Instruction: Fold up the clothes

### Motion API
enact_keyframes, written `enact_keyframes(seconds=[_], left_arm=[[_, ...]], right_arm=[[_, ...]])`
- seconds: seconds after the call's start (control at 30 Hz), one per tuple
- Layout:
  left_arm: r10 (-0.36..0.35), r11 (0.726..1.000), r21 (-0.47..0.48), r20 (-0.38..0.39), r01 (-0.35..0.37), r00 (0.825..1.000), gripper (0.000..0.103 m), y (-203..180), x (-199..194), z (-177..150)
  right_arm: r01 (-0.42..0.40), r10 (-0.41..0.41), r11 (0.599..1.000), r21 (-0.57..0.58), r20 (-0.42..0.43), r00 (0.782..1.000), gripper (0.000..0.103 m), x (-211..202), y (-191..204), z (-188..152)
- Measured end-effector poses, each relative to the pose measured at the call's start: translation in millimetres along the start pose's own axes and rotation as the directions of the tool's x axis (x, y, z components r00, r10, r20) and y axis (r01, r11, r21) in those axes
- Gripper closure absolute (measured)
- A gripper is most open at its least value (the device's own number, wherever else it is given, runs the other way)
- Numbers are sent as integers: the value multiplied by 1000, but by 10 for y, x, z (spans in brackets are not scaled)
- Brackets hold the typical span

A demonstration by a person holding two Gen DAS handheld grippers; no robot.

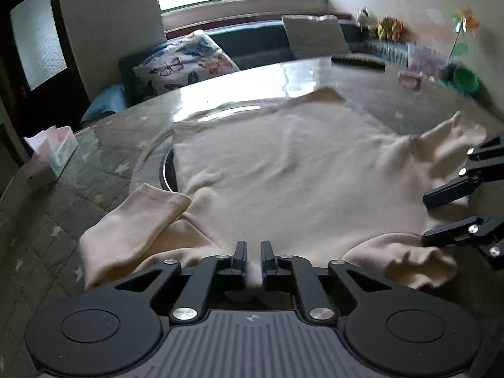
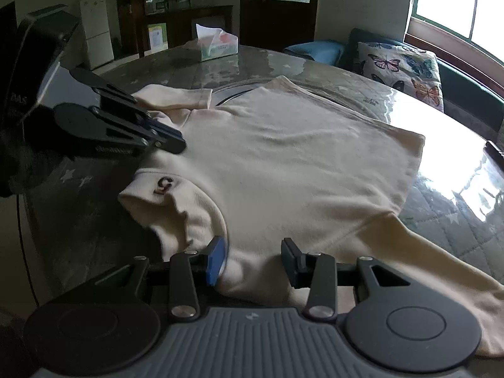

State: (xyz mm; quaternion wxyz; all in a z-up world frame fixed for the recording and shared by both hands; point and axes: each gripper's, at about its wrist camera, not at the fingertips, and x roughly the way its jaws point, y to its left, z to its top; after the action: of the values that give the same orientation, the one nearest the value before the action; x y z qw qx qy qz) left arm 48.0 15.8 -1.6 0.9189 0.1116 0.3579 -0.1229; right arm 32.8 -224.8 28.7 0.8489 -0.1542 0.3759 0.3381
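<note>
Left hand-held gripper (image 1: 253,260): jaws narrow, a pinch of cream knit sweater (image 1: 283,170) between them. Right hand-held gripper (image 2: 253,260): jaws half-wide astride its shoulder. Sweater spread ahead on grey quilted bench (image 2: 441,220); sleeves out, folding apparently barely begun.

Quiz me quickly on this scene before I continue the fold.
1. True or false: the tissue box stands on the table, apart from the sweater.
2. The pillow behind the table is printed with: A flowers, B butterflies, C stripes.
3. Which has its fingers wider apart, the left gripper or the right gripper?

Key: 1 true; 2 B; 3 the right gripper.
</note>
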Motion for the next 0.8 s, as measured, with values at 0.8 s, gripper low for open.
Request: enact_keyframes(seconds=[0.8], left_arm=[[-167,953,264,48,149,985,91,-507,-591,-341]], right_arm=[[-24,32,984,-175,44,999,95,-353,369,-55]])
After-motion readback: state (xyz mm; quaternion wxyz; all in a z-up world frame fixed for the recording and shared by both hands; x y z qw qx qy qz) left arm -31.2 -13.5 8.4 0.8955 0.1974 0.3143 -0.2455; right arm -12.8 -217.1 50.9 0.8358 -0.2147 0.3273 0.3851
